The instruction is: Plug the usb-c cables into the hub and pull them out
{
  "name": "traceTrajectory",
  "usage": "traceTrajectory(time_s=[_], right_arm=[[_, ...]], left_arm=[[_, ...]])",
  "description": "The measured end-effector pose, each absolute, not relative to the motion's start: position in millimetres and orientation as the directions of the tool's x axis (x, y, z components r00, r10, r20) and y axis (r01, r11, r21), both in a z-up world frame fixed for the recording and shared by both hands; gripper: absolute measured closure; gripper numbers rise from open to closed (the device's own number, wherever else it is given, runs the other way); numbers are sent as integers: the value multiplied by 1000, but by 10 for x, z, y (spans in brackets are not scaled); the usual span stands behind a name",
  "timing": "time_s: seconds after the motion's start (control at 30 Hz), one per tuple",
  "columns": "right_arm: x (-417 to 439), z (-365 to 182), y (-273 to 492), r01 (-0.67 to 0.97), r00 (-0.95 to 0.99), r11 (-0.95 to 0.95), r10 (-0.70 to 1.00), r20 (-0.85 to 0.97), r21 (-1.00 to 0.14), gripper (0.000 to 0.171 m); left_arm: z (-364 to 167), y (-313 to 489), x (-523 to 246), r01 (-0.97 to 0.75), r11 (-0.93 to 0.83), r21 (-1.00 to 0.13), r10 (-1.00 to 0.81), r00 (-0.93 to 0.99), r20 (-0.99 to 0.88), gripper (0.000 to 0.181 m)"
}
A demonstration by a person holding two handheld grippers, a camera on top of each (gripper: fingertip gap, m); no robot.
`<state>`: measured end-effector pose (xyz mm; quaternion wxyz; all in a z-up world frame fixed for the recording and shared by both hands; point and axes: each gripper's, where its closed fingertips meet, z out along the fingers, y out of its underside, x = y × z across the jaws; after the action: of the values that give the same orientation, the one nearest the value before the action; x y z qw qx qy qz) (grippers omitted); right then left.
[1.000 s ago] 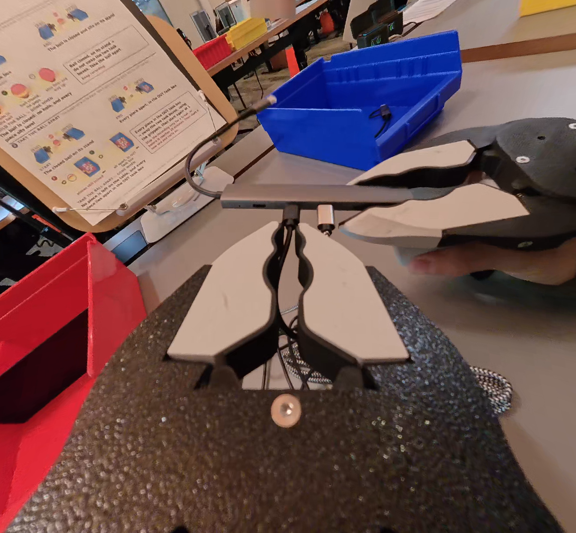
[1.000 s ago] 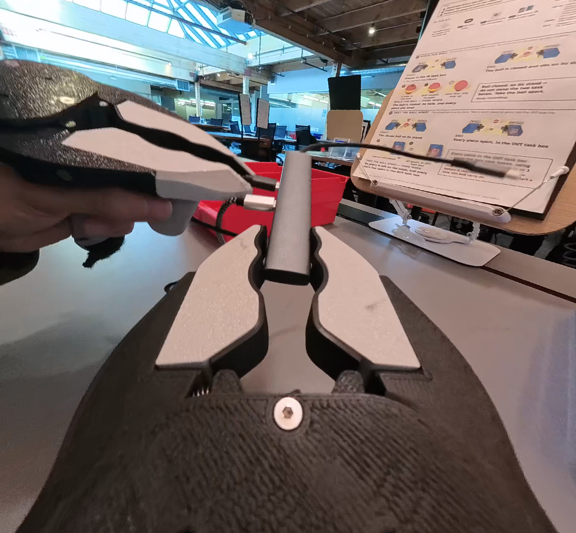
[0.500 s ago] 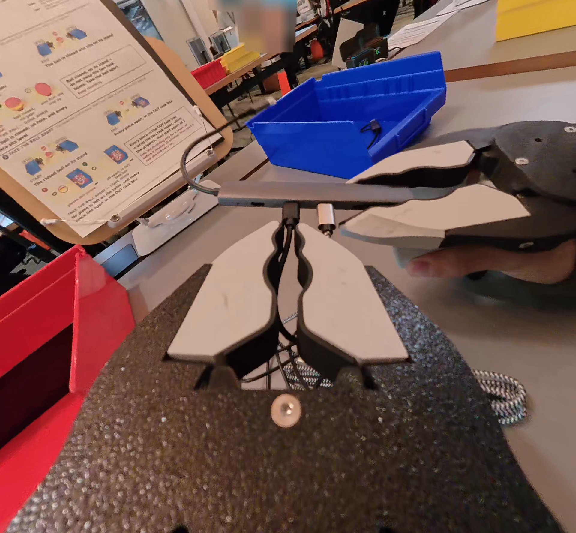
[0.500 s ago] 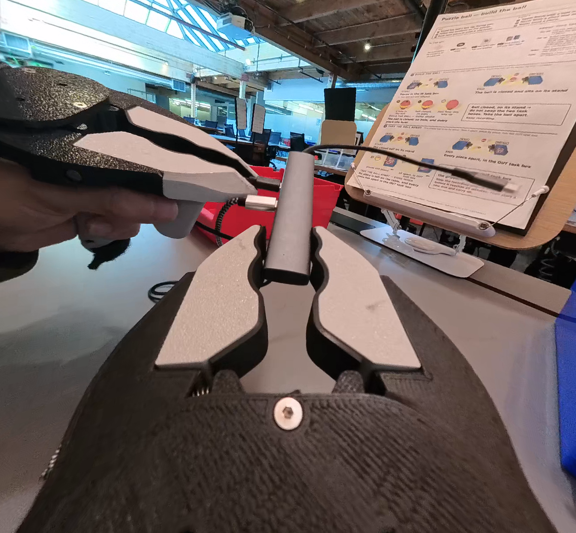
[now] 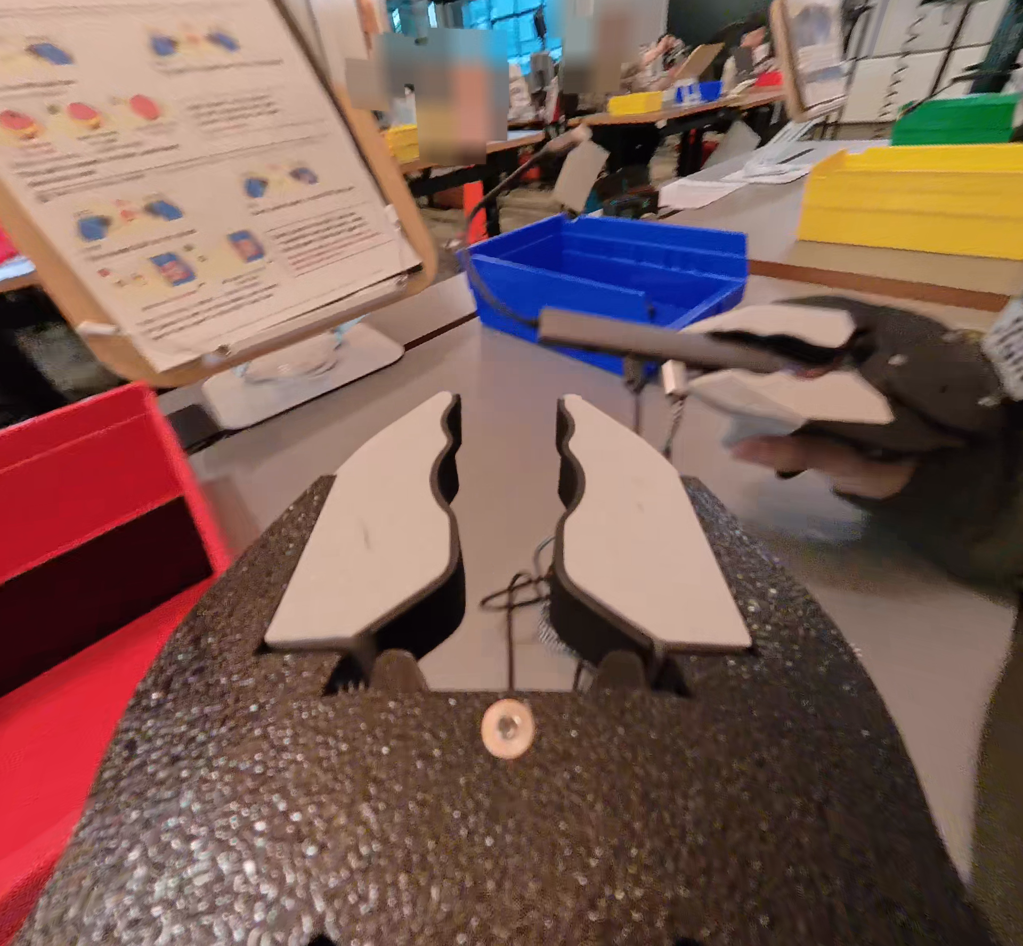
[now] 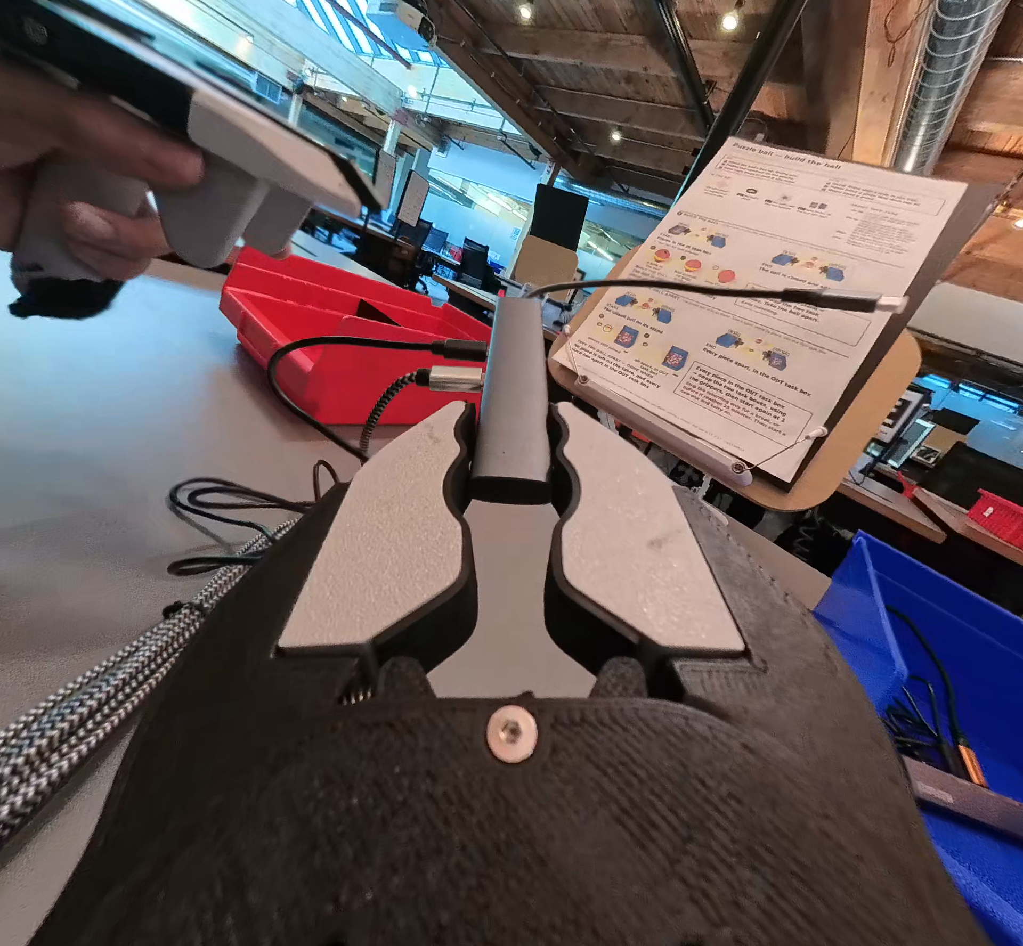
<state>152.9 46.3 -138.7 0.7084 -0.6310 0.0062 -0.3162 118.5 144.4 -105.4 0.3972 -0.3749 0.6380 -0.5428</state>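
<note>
Blurring left wrist view, hub (image 5: 653,338) ports indistinct, left gripper (image 5: 507,410) empty

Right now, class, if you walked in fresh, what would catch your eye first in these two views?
Dead centre in the right wrist view, the right gripper clamps a grey hub held off the table, with a black cable and a braided silver-plugged cable plugged into its left side. In the left wrist view, the left gripper gapes open and empty, between a red bin and a blue bin.
</note>
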Motion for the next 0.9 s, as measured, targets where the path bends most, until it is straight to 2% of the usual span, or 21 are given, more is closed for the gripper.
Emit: traceTrajectory(time_s=[0.17, 0.37, 0.47, 0.77, 0.9], right_arm=[[1647, -1078, 309, 424, 801, 12, -471, 369, -906, 146], [1932, -774, -41, 343, 801, 36, -533, 272, -939, 146], [1981, -840, -90, 286, 853, 8, -458, 251, -958, 146], [2101, -739, -344, 342, 830, -53, -451, 328, -938, 146], [1760, -779, -175, 346, 899, -87, -254, 357, -934, 146]], left_arm=[[-1322, 1791, 1192, -199, 118, -973, -935, -352, -41, 148], [-1519, 1732, 1211, -271, 176, -946, -921, -384, -62, 148], [-1639, 1599, 1199, -312, 233, -921, -896, -437, -78, 148], [-1868, 1351, 1210, -343, 388, -855, -840, -513, -176, 148], [-1862, 1341, 1224, -339, 377, -862, -843, -510, -168, 149]])
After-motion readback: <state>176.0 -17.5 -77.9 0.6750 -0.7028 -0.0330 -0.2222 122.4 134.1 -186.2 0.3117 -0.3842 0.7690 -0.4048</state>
